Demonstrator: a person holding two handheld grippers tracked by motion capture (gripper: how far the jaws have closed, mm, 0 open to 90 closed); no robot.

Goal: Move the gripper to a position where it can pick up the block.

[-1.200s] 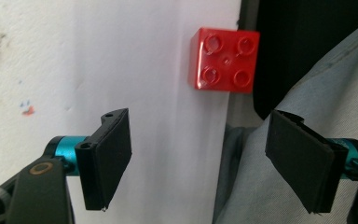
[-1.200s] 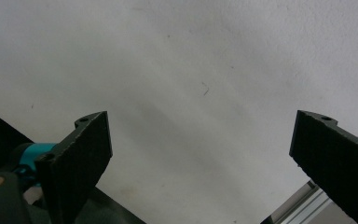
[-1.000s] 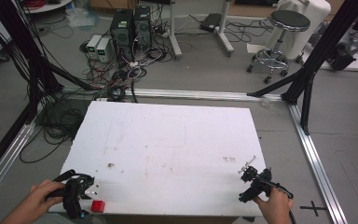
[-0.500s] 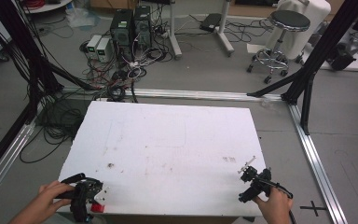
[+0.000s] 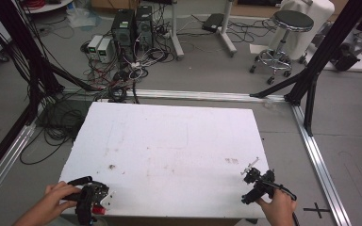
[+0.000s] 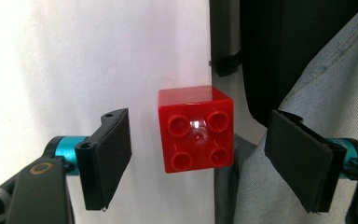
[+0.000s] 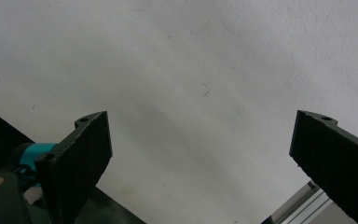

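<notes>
We see the left gripper has slid toward the lower edge of the frame, over the red brick, which now sits between its spread jaws rather than beside them.

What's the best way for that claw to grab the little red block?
Probably by its two flat side walls. The red block sits studs-up at the table edge, centred between the open left gripper jaws, with a gap on each side. Coming from above and closing on those smooth faces avoids the bumpy top.
</notes>
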